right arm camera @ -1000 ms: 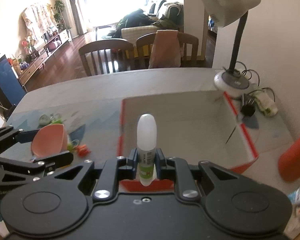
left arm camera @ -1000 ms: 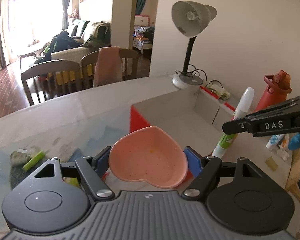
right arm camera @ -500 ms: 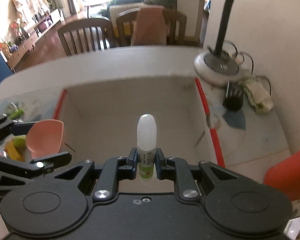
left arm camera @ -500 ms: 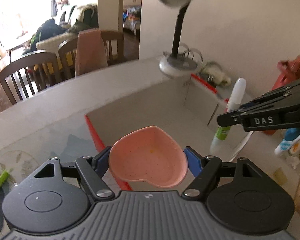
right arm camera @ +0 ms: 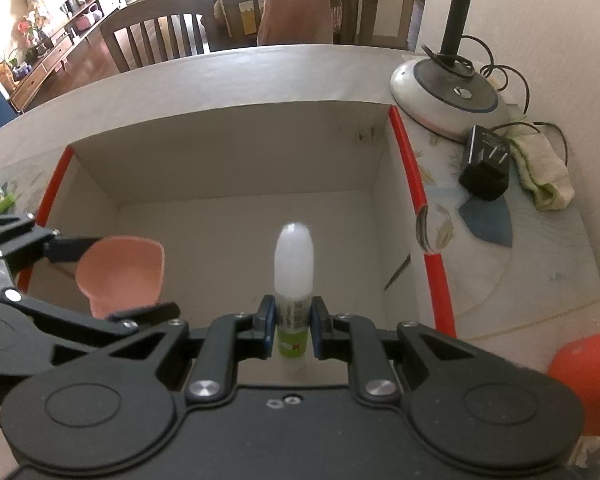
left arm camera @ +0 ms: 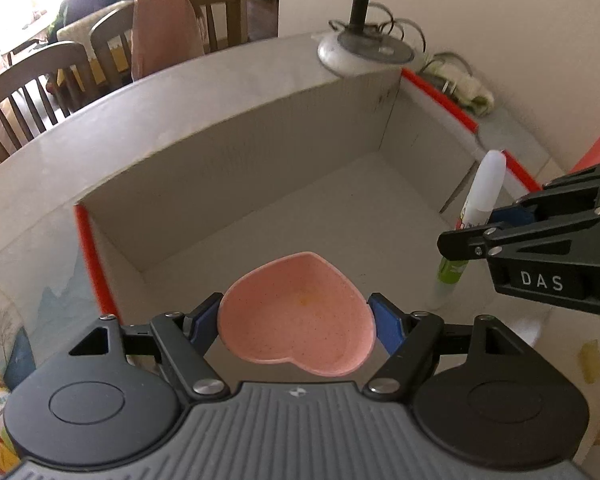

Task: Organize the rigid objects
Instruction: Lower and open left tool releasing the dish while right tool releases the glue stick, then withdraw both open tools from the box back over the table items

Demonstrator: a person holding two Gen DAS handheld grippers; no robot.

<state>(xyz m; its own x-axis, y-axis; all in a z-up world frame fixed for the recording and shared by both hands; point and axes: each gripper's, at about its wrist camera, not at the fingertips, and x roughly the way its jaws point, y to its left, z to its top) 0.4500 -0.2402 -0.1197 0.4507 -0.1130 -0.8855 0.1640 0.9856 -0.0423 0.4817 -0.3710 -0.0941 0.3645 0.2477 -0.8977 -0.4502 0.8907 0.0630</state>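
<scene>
Pink heart-shaped dish (left arm camera: pixel 298 312), faintly speckled.

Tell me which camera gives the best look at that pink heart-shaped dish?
The left wrist view. There the pink heart-shaped dish sits front and centre, its whole outline and inside visible, clamped in the left hand-held gripper. The right wrist view shows it only from the side, blurred and partly hidden by the gripper.
</scene>
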